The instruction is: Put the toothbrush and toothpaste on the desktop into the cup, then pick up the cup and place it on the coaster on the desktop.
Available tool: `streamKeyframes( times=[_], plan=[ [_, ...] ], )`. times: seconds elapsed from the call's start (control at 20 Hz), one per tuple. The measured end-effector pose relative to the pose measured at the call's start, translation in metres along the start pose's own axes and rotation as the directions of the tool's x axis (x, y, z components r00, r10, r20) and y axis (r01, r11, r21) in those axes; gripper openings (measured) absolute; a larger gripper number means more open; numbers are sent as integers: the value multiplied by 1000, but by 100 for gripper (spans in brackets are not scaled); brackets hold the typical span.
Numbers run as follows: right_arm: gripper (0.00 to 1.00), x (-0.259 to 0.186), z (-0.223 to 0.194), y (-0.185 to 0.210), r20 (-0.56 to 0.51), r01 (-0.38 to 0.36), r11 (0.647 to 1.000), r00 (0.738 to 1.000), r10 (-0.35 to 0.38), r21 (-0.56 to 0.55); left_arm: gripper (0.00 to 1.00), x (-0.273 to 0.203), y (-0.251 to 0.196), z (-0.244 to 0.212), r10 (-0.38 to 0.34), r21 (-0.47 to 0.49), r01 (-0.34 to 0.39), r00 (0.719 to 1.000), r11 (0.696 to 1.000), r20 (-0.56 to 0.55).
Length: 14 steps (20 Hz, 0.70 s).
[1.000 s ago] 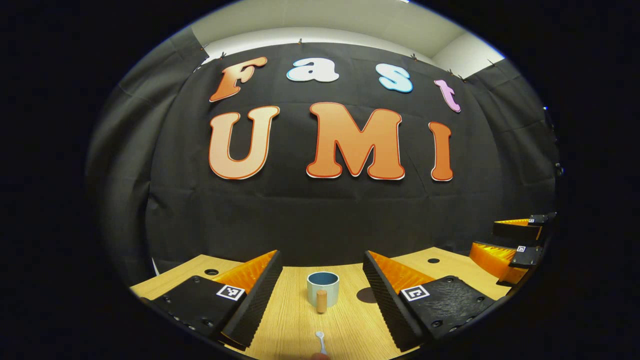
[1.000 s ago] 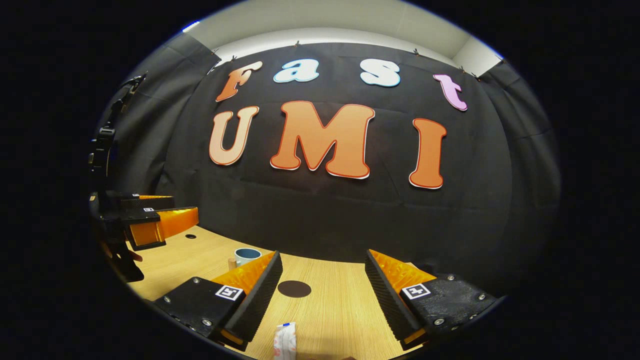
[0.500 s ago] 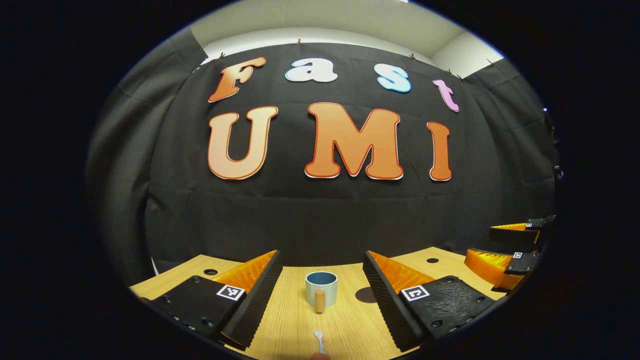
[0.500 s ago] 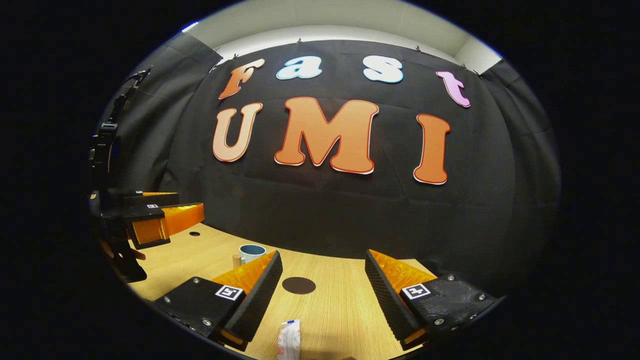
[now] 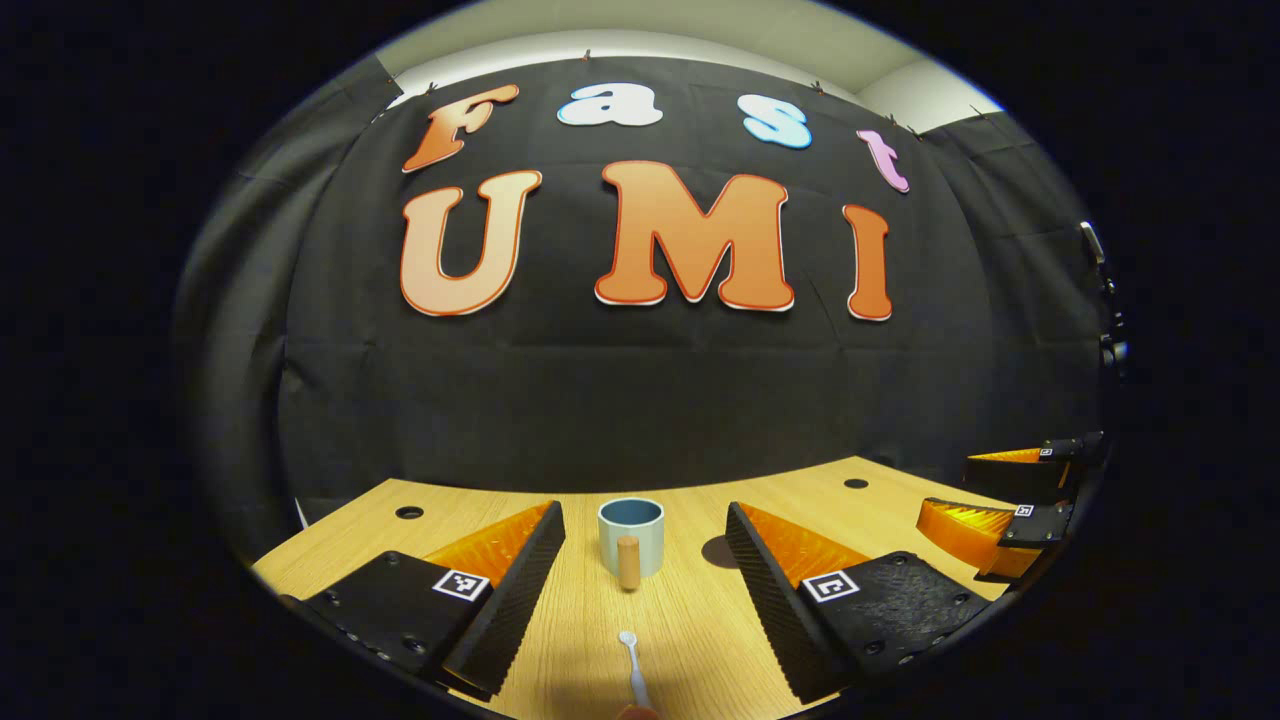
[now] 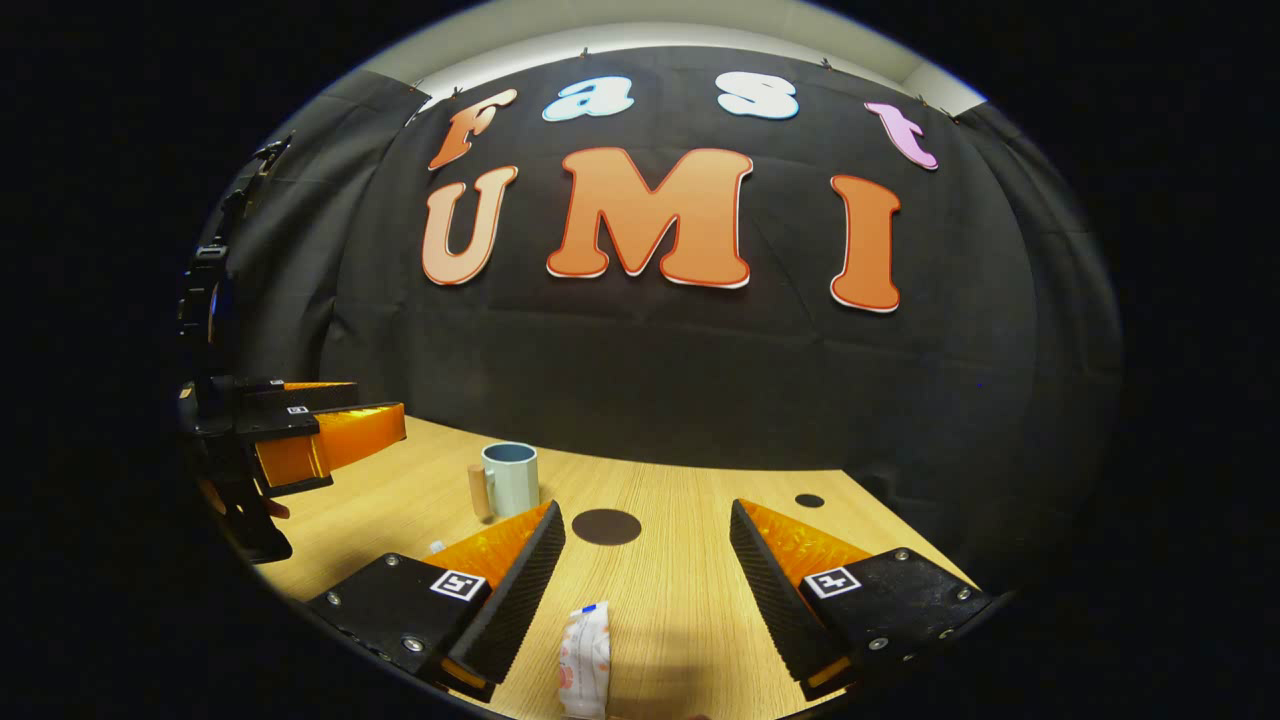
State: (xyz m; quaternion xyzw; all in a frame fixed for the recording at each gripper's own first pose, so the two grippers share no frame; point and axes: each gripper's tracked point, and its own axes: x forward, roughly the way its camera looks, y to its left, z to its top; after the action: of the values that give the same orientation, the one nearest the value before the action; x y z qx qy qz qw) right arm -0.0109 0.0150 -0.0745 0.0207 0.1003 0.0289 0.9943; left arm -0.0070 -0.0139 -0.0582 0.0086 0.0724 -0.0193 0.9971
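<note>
A pale blue cup (image 5: 630, 530) with a wooden handle (image 5: 628, 562) stands upright on the wooden desktop (image 5: 690, 640), straight ahead of my open left gripper (image 5: 642, 515). A white toothbrush (image 5: 632, 660) lies on the desk below and between its fingers, head pointing at the cup. A dark round coaster (image 5: 715, 550) peeks out right of the cup. In the right gripper view a white toothpaste tube (image 6: 585, 660) lies between the fingers of my open right gripper (image 6: 645, 515). The coaster (image 6: 606, 526) lies just ahead, the cup (image 6: 510, 478) to its left.
The desk has round holes (image 5: 409, 512) near its back corners (image 6: 809, 500). The black cloth wall rises right behind the desk. The right gripper (image 5: 950, 487) hovers at the far right of the left gripper view; the left gripper (image 6: 378, 405), held by a hand, hovers at the left of the right gripper view.
Both cameras have tipped downward, so more of the desktop shows and the wall has slid up. Cup, toothbrush, tube and coaster lie where they were. Both grippers stayed open.
</note>
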Motion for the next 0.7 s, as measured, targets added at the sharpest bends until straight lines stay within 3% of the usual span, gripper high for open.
streamKeyframes(
  times=[0.35,0.7],
  plan=[
    [100,5,-49,16,-146,-35,999,989,33,-14,98,0,5,-55,32,37,-26,985,999,-170],
    [99,10,-107,42,-322,-106,993,943,83,-53,97,0,4,-106,39,33,-30,942,999,-333]
  ],
)
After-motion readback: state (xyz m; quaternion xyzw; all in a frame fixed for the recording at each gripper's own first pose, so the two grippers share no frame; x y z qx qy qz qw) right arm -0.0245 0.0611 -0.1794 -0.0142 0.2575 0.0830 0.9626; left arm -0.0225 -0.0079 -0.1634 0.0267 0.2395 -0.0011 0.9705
